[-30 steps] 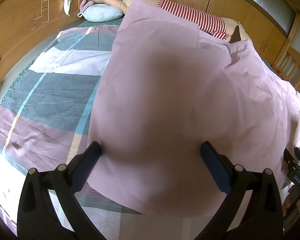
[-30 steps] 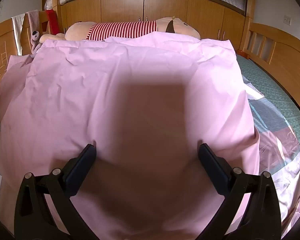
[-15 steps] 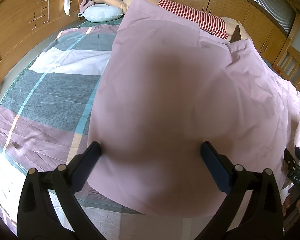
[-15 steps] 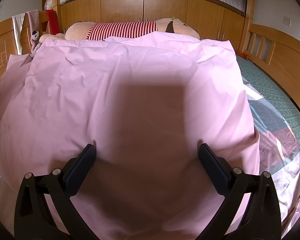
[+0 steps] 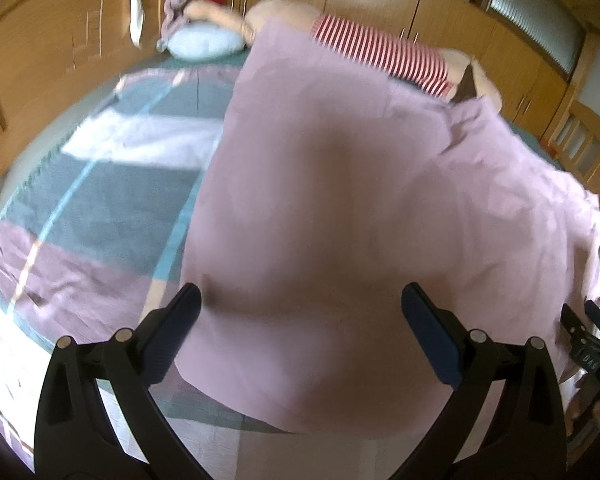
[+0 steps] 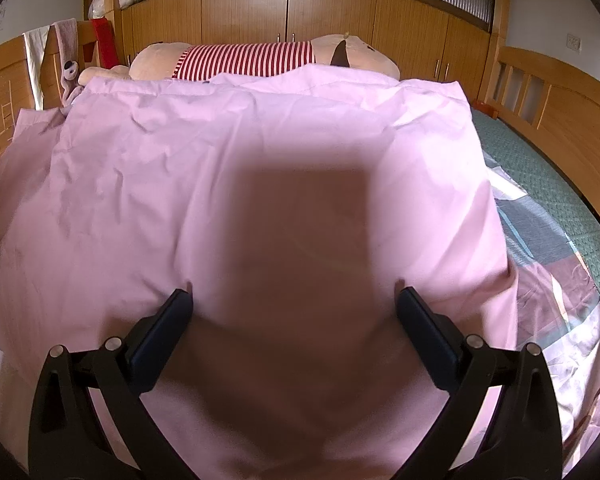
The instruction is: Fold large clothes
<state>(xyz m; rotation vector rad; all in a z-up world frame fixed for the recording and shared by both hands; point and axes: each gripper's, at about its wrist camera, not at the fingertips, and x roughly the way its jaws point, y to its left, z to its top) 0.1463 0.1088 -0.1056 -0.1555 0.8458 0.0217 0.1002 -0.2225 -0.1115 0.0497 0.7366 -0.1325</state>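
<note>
A large pink cloth (image 5: 360, 200) lies spread over the bed, with its left edge and near corner in the left wrist view. My left gripper (image 5: 300, 300) is open above that near corner, fingers wide apart with cloth beneath them. The same pink cloth (image 6: 260, 160) fills the right wrist view with light creases. My right gripper (image 6: 294, 298) is open too, its fingertips (image 6: 180, 304) touching the fabric, which puckers slightly there. The right gripper (image 5: 588, 344) also shows at the right edge of the left wrist view.
A checked bedspread (image 5: 100, 200) in grey, mauve and white covers the bed left of the cloth. A big plush toy in a red-striped top (image 6: 244, 60) lies along the far side. A pale pillow (image 5: 204, 42) is at the head. Wooden bed rails (image 6: 540, 96) and cupboards surround it.
The left wrist view is now blurred and the scene sits slightly lower in it, so my left gripper has shifted a little. The right gripper has hardly moved. Both stay open.
</note>
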